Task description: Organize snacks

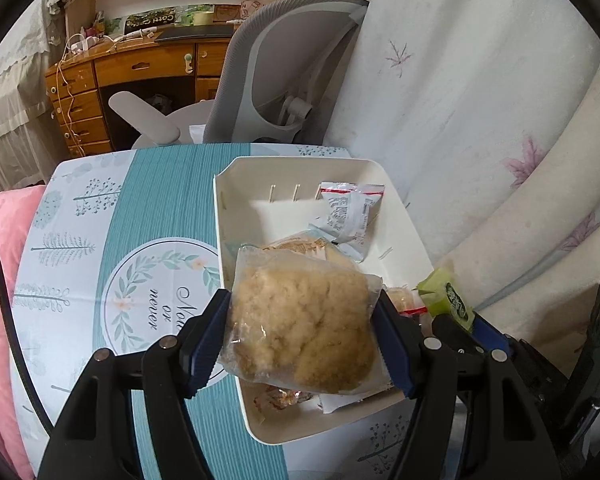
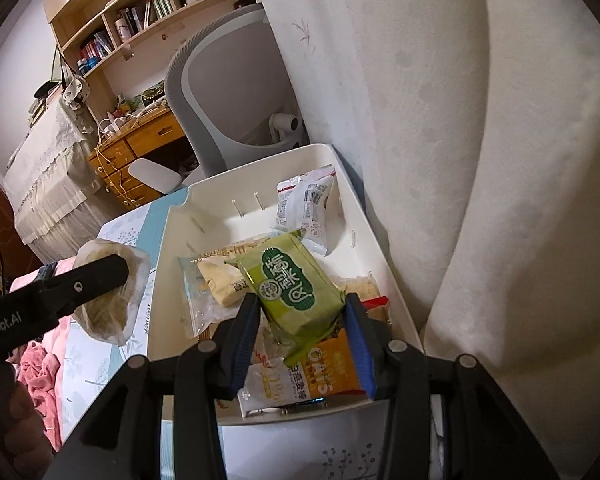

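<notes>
Both grippers loaded over the bin

Left gripper (image 1: 302, 336) clamps the floss bun (image 1: 300, 320), bin (image 1: 236, 184) just ahead below; right gripper (image 2: 302, 340) pinches the green pack (image 2: 292, 288) (long axis pointing ahead) directly above the bin, so nearer

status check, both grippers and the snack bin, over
Left gripper shut on crumbly snack bag. Right gripper shut on green packet. Both over white bin; nothing blocking.

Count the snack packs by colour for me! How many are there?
Clear with crumbly tan cake, in the left tongs: 1
Green, in the right tongs: 1
White: 1
Orange oats: 1
Clear with pale bar: 1
Total I can tell apart: 5
</notes>
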A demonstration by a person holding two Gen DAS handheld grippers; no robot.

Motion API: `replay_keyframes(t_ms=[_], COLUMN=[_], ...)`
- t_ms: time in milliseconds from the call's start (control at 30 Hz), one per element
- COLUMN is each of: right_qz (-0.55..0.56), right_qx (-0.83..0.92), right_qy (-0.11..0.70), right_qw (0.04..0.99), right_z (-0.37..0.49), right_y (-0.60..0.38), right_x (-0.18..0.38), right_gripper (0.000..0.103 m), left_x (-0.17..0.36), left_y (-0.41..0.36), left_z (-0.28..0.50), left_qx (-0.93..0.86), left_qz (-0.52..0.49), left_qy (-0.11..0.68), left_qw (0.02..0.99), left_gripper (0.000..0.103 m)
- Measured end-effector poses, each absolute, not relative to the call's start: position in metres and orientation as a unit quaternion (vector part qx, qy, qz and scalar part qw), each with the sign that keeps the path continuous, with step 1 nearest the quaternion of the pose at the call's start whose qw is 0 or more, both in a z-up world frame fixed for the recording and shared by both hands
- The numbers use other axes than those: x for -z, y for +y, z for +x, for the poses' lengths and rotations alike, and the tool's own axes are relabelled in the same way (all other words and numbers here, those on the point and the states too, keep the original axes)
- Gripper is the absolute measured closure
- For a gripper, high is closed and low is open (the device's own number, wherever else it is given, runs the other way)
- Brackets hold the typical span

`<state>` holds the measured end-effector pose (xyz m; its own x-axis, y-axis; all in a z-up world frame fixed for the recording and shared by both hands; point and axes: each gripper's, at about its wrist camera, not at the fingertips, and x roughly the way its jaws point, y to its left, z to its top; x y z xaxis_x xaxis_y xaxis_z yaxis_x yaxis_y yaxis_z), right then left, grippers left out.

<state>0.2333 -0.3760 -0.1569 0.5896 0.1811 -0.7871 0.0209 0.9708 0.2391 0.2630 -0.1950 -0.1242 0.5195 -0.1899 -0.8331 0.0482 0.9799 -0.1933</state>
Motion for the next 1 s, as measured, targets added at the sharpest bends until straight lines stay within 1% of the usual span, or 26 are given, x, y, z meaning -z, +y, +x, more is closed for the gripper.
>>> replay_keyframes(t_ms=[67, 133, 200, 233, 267, 367, 400, 433, 467, 500, 600, 633, 667, 733, 833, 1000], right_qz=[0.117, 0.12, 0.123, 0.124, 0.125, 0.123, 0.121, 0.122, 0.123, 0.125, 0.143, 0.148, 0.154, 0.16, 0.157, 0.133], right_qx=[-0.043, -0.038, -0.034, -0.034, -0.034, -0.032, -0.033, -0.033, -0.034, -0.034, -0.039, -0.041, -0.043, -0.043, -0.049, -0.057], right_qy=[0.457, 0.469, 0.473, 0.473, 0.473, 0.485, 0.491, 0.495, 0.497, 0.499, 0.495, 0.491, 0.487, 0.486, 0.496, 0.524], right_qw=[0.881, 0.874, 0.872, 0.872, 0.871, 0.866, 0.862, 0.86, 0.858, 0.857, 0.856, 0.857, 0.859, 0.858, 0.853, 0.839], right_z=[0.236, 0.238, 0.238, 0.238, 0.237, 0.237, 0.236, 0.234, 0.231, 0.228, 0.214, 0.21, 0.205, 0.194, 0.178, 0.159], right_y=[-0.377, -0.376, -0.377, -0.377, -0.377, -0.374, -0.372, -0.372, -0.371, -0.371, -0.368, -0.368, -0.366, -0.362, -0.352, -0.332], right_x=[0.16, 0.163, 0.164, 0.164, 0.164, 0.162, 0.16, 0.158, 0.155, 0.152, 0.141, 0.139, 0.137, 0.131, 0.121, 0.107], right_gripper=[0.056, 0.05, 0.049, 0.049, 0.048, 0.047, 0.045, 0.039, 0.035, 0.033, 0.032, 0.028, 0.026, 0.025, 0.025, 0.024], left_x=[0.128, 0.129, 0.128, 0.127, 0.125, 0.115, 0.109, 0.101, 0.093, 0.085, 0.063, 0.059, 0.058, 0.053, 0.045, 0.039], left_y=[-0.195, -0.194, -0.192, -0.191, -0.189, -0.181, -0.178, -0.174, -0.169, -0.165, -0.151, -0.147, -0.144, -0.134, -0.12, -0.099], left_z=[0.265, 0.265, 0.263, 0.262, 0.259, 0.251, 0.248, 0.243, 0.237, 0.233, 0.215, 0.209, 0.206, 0.192, 0.167, 0.131], left_qx=[0.064, 0.064, 0.063, 0.061, 0.058, 0.045, 0.04, 0.033, 0.026, 0.021, 0.008, 0.005, 0.003, -0.016, -0.025, -0.056], left_qz=[-0.072, -0.078, -0.081, -0.081, -0.08, -0.079, -0.077, -0.073, -0.069, -0.067, -0.057, -0.052, -0.047, -0.045, -0.056, -0.044], left_qy=[0.496, 0.5, 0.499, 0.498, 0.498, 0.501, 0.504, 0.505, 0.504, 0.502, 0.483, 0.48, 0.483, 0.496, 0.492, 0.501], left_qw=[0.863, 0.86, 0.86, 0.861, 0.862, 0.86, 0.859, 0.859, 0.86, 0.862, 0.874, 0.876, 0.874, 0.867, 0.868, 0.862], left_gripper=[0.026, 0.021, 0.018, 0.014, 0.013, 0.013, 0.012, 0.012, 0.012, 0.012, 0.012, 0.012, 0.012, 0.012, 0.012, 0.012])
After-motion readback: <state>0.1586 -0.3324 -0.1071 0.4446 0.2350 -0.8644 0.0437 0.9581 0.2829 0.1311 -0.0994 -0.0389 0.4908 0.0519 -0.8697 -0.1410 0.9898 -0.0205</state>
